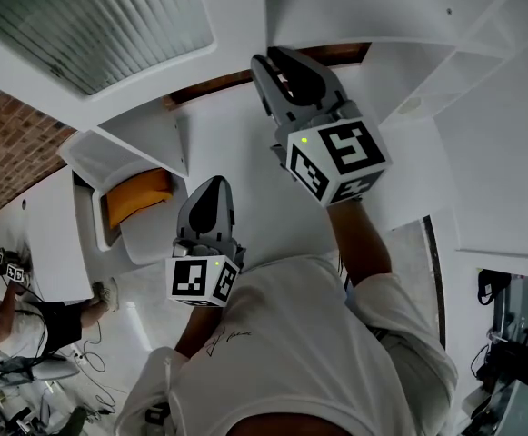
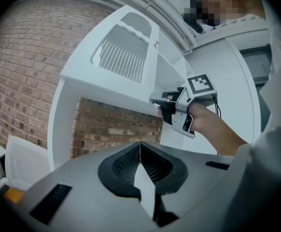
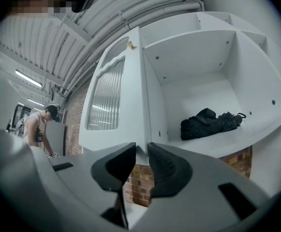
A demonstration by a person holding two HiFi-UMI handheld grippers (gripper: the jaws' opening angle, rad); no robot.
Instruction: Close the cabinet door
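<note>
Two jaws of the right gripper (image 3: 141,151) pinch the lower edge of the open cabinet door (image 3: 112,105), which swings out from the white cabinet (image 3: 256,81). The right gripper view shows a black bundle (image 3: 210,122) on the shelf inside, which the left gripper view does not. The left gripper (image 2: 140,148) has its jaws pressed together on nothing, apart from the door. Its view shows the other gripper from the side, at the door's bottom corner.
</note>
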